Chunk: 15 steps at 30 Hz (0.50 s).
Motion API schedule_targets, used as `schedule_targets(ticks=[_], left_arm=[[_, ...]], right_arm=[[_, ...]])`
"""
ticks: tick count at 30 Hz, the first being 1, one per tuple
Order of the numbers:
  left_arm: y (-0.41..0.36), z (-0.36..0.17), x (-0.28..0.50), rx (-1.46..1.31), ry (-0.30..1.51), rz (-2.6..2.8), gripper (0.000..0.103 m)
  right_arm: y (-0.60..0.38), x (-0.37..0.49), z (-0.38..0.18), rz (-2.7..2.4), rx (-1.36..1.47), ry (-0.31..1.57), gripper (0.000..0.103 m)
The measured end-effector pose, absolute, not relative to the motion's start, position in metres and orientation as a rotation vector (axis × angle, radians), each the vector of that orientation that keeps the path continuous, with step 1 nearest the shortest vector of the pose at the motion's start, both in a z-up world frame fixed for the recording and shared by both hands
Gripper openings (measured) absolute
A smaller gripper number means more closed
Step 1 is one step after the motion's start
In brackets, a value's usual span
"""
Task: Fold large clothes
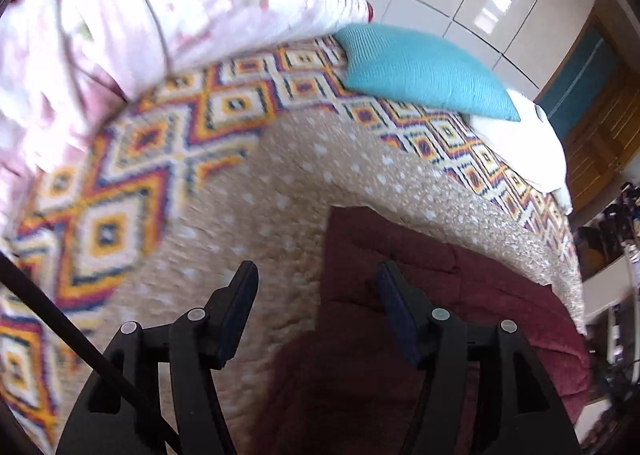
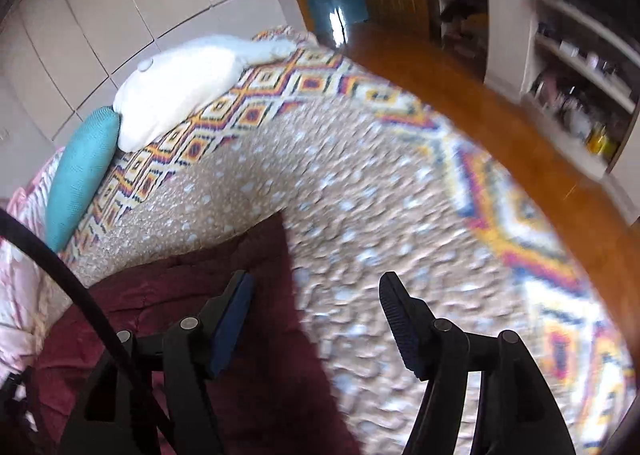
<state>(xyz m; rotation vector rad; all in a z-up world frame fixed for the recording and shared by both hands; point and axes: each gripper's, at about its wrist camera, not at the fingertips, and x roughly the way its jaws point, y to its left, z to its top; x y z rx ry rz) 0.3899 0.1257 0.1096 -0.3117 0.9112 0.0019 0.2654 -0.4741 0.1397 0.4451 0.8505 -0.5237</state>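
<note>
Bed surface, tan dotted blanket (image 1: 256,191) over diamond-pattern spread (image 2: 532,251).
Left gripper (image 1: 316,287) and right gripper (image 2: 316,295): both spread wide, holding nothing. Maroon garment (image 1: 460,287) lies folded beneath and between them; teal pillow (image 1: 424,71) beyond.

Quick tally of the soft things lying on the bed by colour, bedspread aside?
Maroon garment: 1
Teal cushion: 1
White pillow: 1
Pink floral quilt: 1
Beige spotted blanket: 1
Total: 5
</note>
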Motion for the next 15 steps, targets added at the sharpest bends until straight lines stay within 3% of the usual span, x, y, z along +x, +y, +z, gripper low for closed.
schedule_targets(ticks=[3, 7, 8, 9, 11, 15], left_arm=[[0.134, 0.136, 0.364, -0.203, 0.846, 0.068, 0.062], [0.145, 0.160, 0.314, -0.150, 0.791, 0.038, 0.062], [0.145, 0.163, 0.301, -0.140, 0.780, 0.026, 0.062], [0.145, 0.163, 0.290, -0.133, 0.778, 0.016, 0.062], [0.142, 0.160, 0.262, -0.136, 0.787, -0.010, 0.063], [0.120, 0.134, 0.211, -0.197, 0.817, -0.134, 0.063]], right_arm=[[-0.469, 0.240, 0.175, -0.550, 0.319, 0.814, 0.071], [-0.447, 0.217, 0.208, -0.411, 0.413, 0.780, 0.071], [-0.434, 0.216, 0.213, -0.339, 0.444, 0.783, 0.065], [-0.418, 0.218, 0.216, -0.259, 0.470, 0.792, 0.049], [-0.382, 0.225, 0.216, -0.088, 0.520, 0.814, 0.032], [-0.306, 0.256, 0.202, 0.136, 0.573, 0.821, 0.030]])
